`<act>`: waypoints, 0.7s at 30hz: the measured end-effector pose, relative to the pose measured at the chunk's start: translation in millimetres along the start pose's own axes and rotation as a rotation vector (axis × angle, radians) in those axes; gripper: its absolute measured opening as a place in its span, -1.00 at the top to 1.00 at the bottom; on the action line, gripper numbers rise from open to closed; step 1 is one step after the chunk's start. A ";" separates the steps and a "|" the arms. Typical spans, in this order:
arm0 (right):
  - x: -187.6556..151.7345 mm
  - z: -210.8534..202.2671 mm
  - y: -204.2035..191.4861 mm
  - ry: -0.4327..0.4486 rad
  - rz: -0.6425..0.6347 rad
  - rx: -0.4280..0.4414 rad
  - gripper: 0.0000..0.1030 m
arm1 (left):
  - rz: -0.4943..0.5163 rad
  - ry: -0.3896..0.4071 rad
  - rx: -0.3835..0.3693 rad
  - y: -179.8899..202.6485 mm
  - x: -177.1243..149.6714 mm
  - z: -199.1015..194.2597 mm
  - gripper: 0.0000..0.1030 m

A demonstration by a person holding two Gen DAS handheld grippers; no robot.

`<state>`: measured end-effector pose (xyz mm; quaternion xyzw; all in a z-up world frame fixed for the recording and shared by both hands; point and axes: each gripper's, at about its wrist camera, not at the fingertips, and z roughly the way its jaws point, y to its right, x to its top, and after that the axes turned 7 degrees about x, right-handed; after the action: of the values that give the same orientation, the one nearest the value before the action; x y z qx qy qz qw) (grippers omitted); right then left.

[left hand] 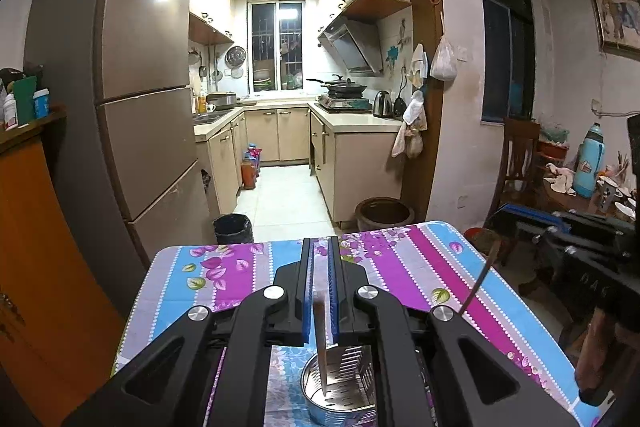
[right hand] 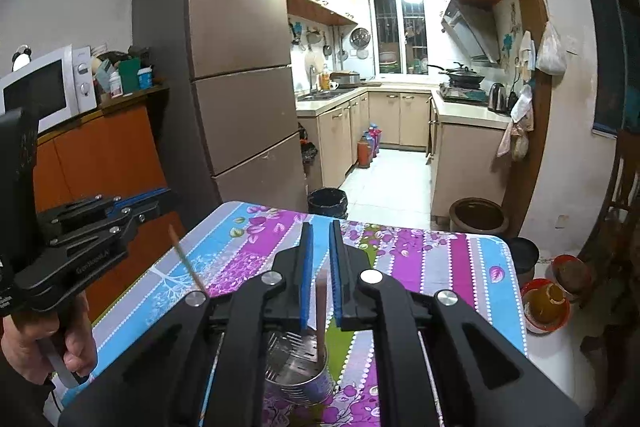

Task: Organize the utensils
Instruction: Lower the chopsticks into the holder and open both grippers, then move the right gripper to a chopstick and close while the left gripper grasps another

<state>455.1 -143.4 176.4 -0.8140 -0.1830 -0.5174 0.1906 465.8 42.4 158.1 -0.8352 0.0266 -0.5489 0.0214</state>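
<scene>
A round steel utensil holder (left hand: pixel 340 383) with a slotted insert stands on the flowered tablecloth (left hand: pixel 400 267), right under both grippers. My left gripper (left hand: pixel 319 251) is shut on a chopstick (left hand: pixel 321 339) that hangs down with its tip inside the holder. My right gripper (right hand: pixel 320 239) is shut on a brown chopstick (right hand: pixel 321 311) that also reaches down into the holder (right hand: pixel 298 371). The other chopstick's upper end shows at each view's side, in the left wrist view (left hand: pixel 478 287) and in the right wrist view (right hand: pixel 188 259).
The table's far edge faces a kitchen doorway, with a black bin (right hand: pixel 327 202) and a brown crock (right hand: pixel 478 217) on the floor beyond. A fridge (right hand: pixel 240 67) and an orange cabinet (right hand: pixel 100 155) stand at the left; bowls (right hand: pixel 544 303) sit on the floor to the right.
</scene>
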 end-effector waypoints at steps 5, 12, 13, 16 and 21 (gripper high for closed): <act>0.8 -24.3 4.4 0.051 0.018 -0.003 0.29 | -0.023 0.010 0.028 -7.6 1.9 -6.2 0.50; -15.1 -115.2 -13.3 0.150 -0.014 0.027 0.00 | -0.014 0.136 0.065 -29.6 -0.7 -86.5 0.30; -19.4 -128.0 -17.5 0.163 -0.022 0.036 -0.03 | -0.013 0.161 0.066 -32.1 -4.0 -101.3 0.21; -55.3 -182.7 -38.4 0.211 -0.051 0.078 -0.14 | -0.017 0.282 0.056 -43.7 -33.5 -176.8 -0.26; -160.7 -227.1 -65.1 0.221 -0.001 0.140 -0.14 | 0.019 0.362 0.072 -46.0 -131.1 -264.5 -0.45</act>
<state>183.6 -217.0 126.7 -0.7366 -0.1969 -0.5899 0.2659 172.1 95.5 145.9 -0.7211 0.0183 -0.6907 0.0513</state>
